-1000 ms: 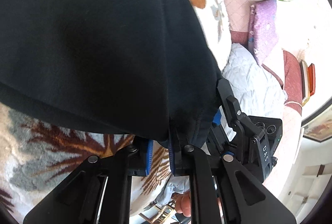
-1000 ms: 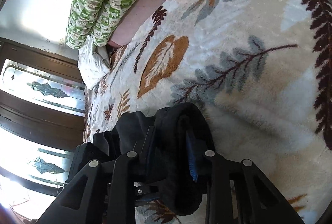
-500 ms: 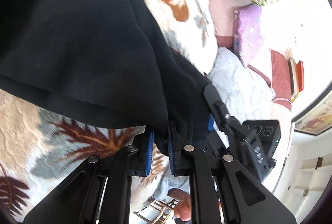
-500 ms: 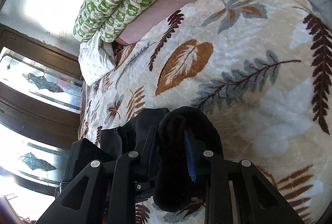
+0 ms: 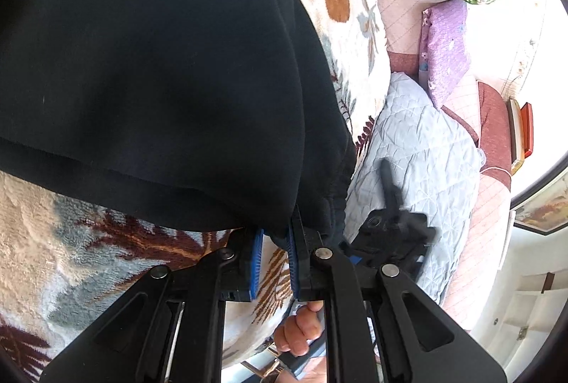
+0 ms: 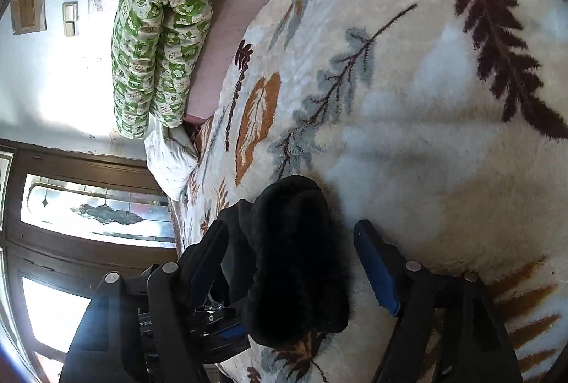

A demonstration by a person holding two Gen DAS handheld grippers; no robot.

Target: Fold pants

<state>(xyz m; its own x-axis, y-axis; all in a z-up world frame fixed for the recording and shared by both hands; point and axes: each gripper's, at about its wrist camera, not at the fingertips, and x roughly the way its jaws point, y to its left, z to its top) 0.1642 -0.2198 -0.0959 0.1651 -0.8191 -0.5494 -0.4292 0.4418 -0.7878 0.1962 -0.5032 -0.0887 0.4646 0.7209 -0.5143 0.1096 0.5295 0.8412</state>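
The black pants (image 5: 149, 63) fill most of the left wrist view, lying over the leaf-patterned blanket (image 5: 53, 241). My left gripper (image 5: 273, 258) is shut on the pants' edge, which is pinched between its blue pads (image 5: 256, 262). In the right wrist view a thick bunched fold of the pants (image 6: 294, 258) lies on the blanket (image 6: 426, 134) between my right gripper's (image 6: 291, 258) spread fingers. The right gripper is open and no longer grips the cloth. It also shows blurred in the left wrist view (image 5: 390, 230).
A green patterned quilt (image 6: 159, 38) and a purple pillow (image 5: 443, 45) lie at the head of the bed. A light blue quilted cover (image 5: 419, 163) lies beside the blanket. A wooden window frame (image 6: 71, 205) is behind. A person's hand (image 5: 301, 329) shows below.
My right gripper has opened and let go of the bunched pants, which now rest on the blanket. My left gripper still holds the pants' edge; its view has shifted slightly.
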